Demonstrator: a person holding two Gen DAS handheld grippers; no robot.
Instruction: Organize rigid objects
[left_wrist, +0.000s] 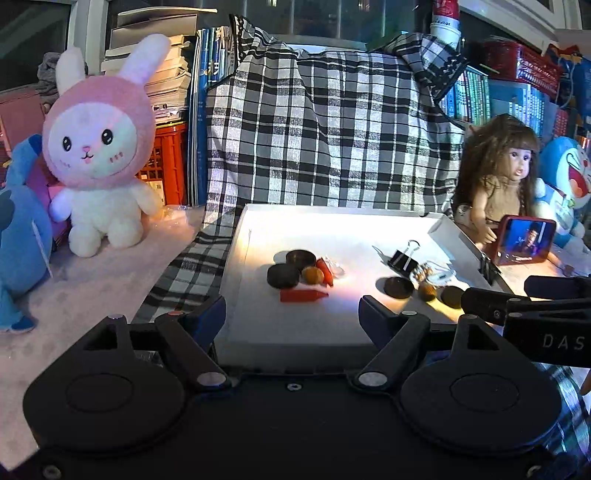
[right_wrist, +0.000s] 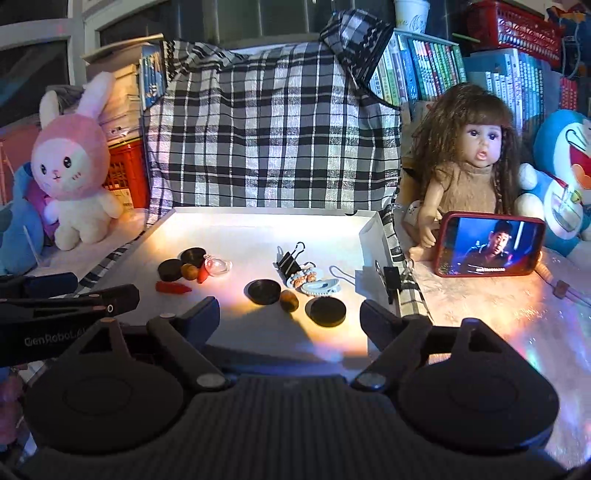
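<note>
right gripper (right_wrist: 290, 312) jaws apart, empty | white tray (right_wrist: 236, 229): 4 black discs, binder clip (right_wrist: 290, 258) | phone (right_wrist: 489, 249) beside doll (right_wrist: 469, 162)

Pink bunny plush (left_wrist: 98, 155), doll (right_wrist: 469, 158), phone (right_wrist: 489, 249) playing video, plaid cloth (right_wrist: 273, 129)

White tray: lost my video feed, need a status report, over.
Left gripper open, empty. Right gripper open, empty. White tray holds two clusters: discs, nuts, red crayon left; binder clip, discs right. Nothing blocking.
</note>
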